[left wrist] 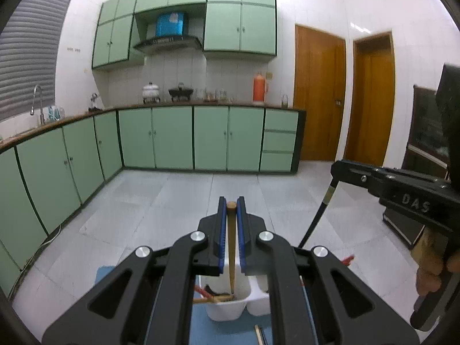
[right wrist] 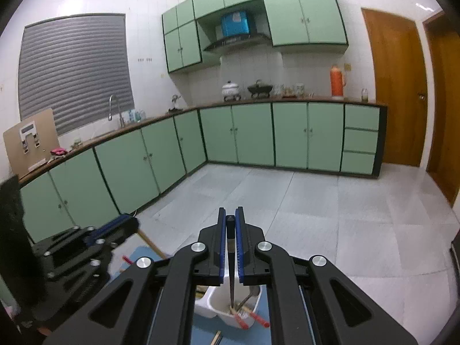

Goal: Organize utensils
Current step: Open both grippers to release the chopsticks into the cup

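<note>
Kitchen, green cabinets along two walls, tiled floor; backdrop only, not part of the work.

Blue mat on the work surface; carries the white caddy and some loose items.

White caddy, two compartments side by side; already holds several utensils: red-handled pieces and a metal spoon in the one seen from the right wrist view, brown and red-handled pieces in the other; sorting judged well under way.

Left gripper; jaws clamped on a wooden chopstick, upright, its tip down inside a compartment of the caddy; not yet let go.

Right gripper; jaws clamped on a dark chopstick, upright, its tip in the neighbouring compartment among the pieces there; likewise not yet let go.

Loose wooden sticks lying on the mat just in front of the caddy; judged still to be sorted, along with a red-tipped piece beyond the caddy's right side.

Remaining: release both held pieces; collect the strays.
</note>
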A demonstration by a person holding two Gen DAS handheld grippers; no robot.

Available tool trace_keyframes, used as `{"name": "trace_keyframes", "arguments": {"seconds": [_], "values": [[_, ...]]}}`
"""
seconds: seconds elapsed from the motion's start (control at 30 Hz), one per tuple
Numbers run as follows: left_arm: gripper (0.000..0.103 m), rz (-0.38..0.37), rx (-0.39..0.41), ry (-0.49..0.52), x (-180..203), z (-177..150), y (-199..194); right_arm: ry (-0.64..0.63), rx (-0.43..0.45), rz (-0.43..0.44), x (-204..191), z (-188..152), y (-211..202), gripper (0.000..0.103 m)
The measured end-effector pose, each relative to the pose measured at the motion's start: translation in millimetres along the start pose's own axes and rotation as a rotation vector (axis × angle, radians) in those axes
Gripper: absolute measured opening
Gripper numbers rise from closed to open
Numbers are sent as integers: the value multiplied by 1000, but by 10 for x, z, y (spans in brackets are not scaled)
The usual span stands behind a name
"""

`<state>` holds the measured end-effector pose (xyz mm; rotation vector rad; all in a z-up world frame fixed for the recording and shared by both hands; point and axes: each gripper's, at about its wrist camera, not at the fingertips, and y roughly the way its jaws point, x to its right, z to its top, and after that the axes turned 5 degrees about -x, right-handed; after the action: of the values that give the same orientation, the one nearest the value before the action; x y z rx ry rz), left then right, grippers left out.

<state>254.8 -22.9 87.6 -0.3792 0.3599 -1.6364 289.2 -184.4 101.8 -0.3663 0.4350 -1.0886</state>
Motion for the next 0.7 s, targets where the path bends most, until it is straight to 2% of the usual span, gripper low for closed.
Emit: {"name": "trace_keyframes", "arguments": {"seconds": [0.1, 0.23, 0.33, 0.47, 0.53, 0.6, 0.7], "values": [[8, -5, -47, -1, -50, -98, 109, 0, -33, 4, 1, -128, 59, 7], [10, -3, -50, -1, -124, -174, 87, 20, -30, 3, 69, -237, -3, 14], [17, -6, -44, -13, -159, -153, 42, 30, -10, -5, 105, -249, -112, 29], [40, -11, 5, -11, -158, -105, -142, 43, 26, -6, 130, -244, -303, 43], [44, -17, 25, -11, -161, -106, -256, 53, 50, -9, 141, -260, -435, 51], [57, -19, 40, -13, -151, -117, -343, 55, 79, -12, 126, -308, -586, 61], [72, -6, 77, -26, -190, -222, -563, 57, 102, -20, 103, -410, -751, 71]]}}
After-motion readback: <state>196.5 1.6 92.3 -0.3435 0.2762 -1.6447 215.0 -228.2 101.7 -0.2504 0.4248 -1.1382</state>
